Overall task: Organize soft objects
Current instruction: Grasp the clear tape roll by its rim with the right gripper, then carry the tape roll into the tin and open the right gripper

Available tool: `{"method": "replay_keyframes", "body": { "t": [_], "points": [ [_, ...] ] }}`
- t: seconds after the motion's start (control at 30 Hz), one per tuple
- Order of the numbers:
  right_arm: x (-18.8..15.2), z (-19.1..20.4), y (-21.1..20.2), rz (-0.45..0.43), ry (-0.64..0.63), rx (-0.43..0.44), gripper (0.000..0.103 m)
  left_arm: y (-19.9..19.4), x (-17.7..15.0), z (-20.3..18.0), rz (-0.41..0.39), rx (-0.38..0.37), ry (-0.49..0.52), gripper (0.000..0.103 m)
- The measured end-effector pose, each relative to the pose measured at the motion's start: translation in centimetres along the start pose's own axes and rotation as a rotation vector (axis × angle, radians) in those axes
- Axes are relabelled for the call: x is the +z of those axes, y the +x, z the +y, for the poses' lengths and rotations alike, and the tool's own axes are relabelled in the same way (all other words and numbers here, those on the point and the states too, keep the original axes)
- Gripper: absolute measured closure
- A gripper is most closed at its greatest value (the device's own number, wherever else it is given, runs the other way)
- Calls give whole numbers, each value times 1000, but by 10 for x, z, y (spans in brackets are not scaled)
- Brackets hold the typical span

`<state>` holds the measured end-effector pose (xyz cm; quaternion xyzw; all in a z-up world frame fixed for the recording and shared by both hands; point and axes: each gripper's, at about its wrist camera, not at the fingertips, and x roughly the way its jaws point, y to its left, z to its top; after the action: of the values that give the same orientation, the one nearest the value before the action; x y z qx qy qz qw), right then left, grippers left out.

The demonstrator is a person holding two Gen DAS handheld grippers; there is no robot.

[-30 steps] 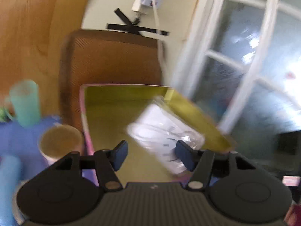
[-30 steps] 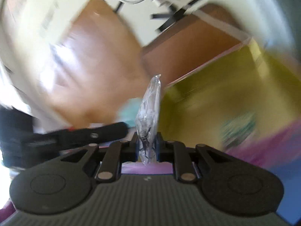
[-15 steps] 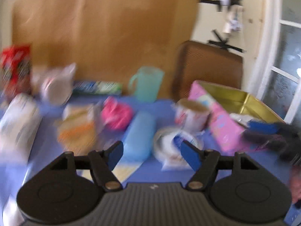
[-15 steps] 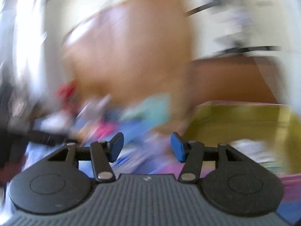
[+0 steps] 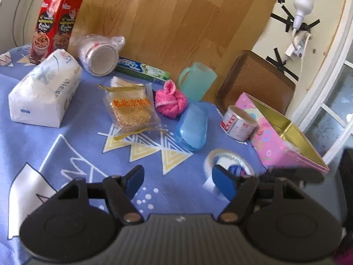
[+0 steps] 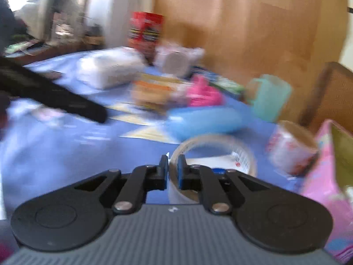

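My left gripper (image 5: 177, 180) is open and empty above the blue tablecloth (image 5: 66, 145). My right gripper (image 6: 171, 172) is nearly shut, its fingers straddling the near rim of a clear tape roll (image 6: 211, 150); the roll also shows in the left wrist view (image 5: 228, 162). A pink-walled box with a gold inside (image 5: 284, 137) stands at the right. Soft objects lie on the cloth: a pink fuzzy bundle (image 5: 171, 101), a white tissue pack (image 5: 44, 88) and a clear bag of yellow sponge-like pads (image 5: 130, 108).
A blue plastic case (image 5: 193, 125), a small tin (image 5: 238, 123), a teal cup (image 5: 196, 81), a toothpaste box (image 5: 143, 68), bagged paper cups (image 5: 99, 53) and a red carton (image 5: 53, 26) crowd the cloth. A brown tray (image 5: 256, 81) leans on the wall.
Both grippers swung from the gold-lined box to the table. My right gripper let go of the clear packet it held, opened, then closed on the tape roll's rim. My left stayed open.
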<state>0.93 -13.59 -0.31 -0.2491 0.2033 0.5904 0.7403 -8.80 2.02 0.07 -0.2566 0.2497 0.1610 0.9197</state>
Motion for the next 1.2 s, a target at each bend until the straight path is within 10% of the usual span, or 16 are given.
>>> {"method": "replay_keyframes", "body": {
  "t": [0.33,0.57,0.73,0.93,1.2],
  "points": [
    [-24,-6,-46,-122,183,-44,37,20,0,-4,81,-20,22,37],
    [-34,-34,-31,-67,304,-26,44,64,5,-28,172,3,86,91],
    [-33,-36,-24,-83,304,-88,80,47,7,-35,140,5,47,91],
    [-36,-62,-47,-195,396,-162,88,38,34,-91,72,-62,156,91],
    [-40,-136,-113,-360,440,-463,91,90,71,-207,48,-217,343,91]
  ]
}}
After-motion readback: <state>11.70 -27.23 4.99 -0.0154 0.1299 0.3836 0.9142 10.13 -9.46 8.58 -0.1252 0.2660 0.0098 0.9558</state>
